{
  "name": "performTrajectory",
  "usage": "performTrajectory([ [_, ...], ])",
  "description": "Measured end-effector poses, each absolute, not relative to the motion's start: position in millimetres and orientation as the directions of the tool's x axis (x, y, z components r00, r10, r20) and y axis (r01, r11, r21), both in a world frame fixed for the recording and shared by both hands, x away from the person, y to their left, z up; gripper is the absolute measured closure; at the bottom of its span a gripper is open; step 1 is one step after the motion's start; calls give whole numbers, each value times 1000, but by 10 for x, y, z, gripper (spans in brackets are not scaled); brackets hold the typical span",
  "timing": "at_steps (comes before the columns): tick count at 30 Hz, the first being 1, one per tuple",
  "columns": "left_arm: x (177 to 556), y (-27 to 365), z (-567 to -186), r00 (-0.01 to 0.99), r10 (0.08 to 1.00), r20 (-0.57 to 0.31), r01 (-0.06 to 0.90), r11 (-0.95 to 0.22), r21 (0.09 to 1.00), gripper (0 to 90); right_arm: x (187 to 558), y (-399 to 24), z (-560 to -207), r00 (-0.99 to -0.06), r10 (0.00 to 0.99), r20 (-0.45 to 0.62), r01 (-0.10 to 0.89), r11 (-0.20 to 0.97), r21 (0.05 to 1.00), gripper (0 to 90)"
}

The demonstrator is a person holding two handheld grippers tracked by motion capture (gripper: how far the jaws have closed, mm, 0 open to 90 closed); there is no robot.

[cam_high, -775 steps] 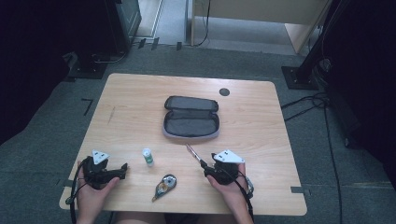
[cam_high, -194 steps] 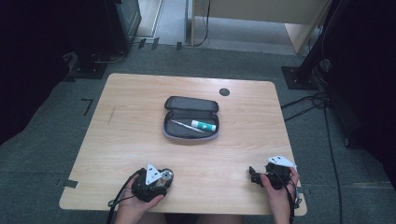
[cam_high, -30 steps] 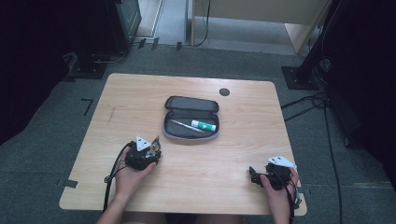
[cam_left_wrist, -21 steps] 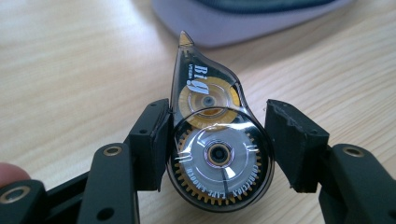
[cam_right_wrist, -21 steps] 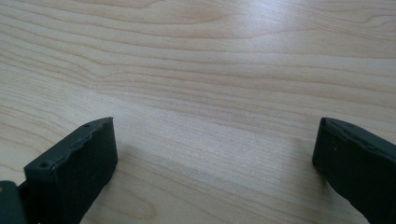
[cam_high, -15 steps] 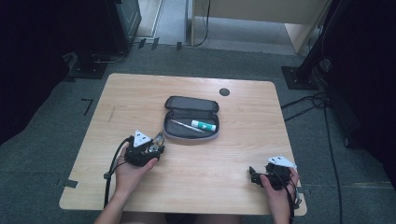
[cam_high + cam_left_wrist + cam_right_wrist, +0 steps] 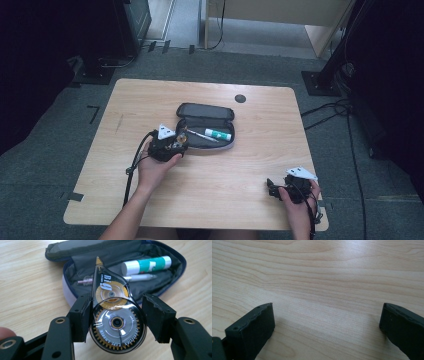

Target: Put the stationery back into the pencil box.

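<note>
A clear plastic correction-tape dispenser with gold-toothed wheels inside [image 7: 113, 317] sits between the jaws of the left gripper [image 7: 116, 318], which are closed in on its round body, the left jaw pressed to it and the right jaw at its edge; its pointed tip aims at the open dark grey fabric pencil case [image 7: 75, 257] just beyond. In the high view that gripper [image 7: 167, 146] hovers at the case's near left edge, so the dispenser is just short of the opening and not yet inside. Already lying in the case are a white glue stick with a green label [image 7: 146, 264] and a slim silver pen [image 7: 138, 278], side by side, with a small pinkish item [image 7: 85, 280] near the left end that is too indistinct to name. Packing thus looks mostly done: what seems left is to lower and release the dispenser, and perhaps shut the case. The right gripper [image 7: 280, 190] rests well apart at the near right of the pale wooden desk [image 7: 150, 100], its jaws spread wide over bare wood and holding nothing.
</note>
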State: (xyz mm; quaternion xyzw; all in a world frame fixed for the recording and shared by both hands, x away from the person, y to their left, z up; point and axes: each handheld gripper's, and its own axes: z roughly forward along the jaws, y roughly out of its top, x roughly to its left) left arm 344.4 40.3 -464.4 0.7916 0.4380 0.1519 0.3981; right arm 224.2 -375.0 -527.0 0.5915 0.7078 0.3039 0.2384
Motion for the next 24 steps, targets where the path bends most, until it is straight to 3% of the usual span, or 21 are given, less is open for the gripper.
performTrajectory([
  [19,3934,65,-4627,597,798,-80,579,-360,731,425,2241,-3747,-5269,-190,981,25,692,116,712,0],
  [24,3965,23,-4663,602,798,-37,586,-410,699,425,2241,-3746,-5269,-192,981,25,692,117,712,0],
])
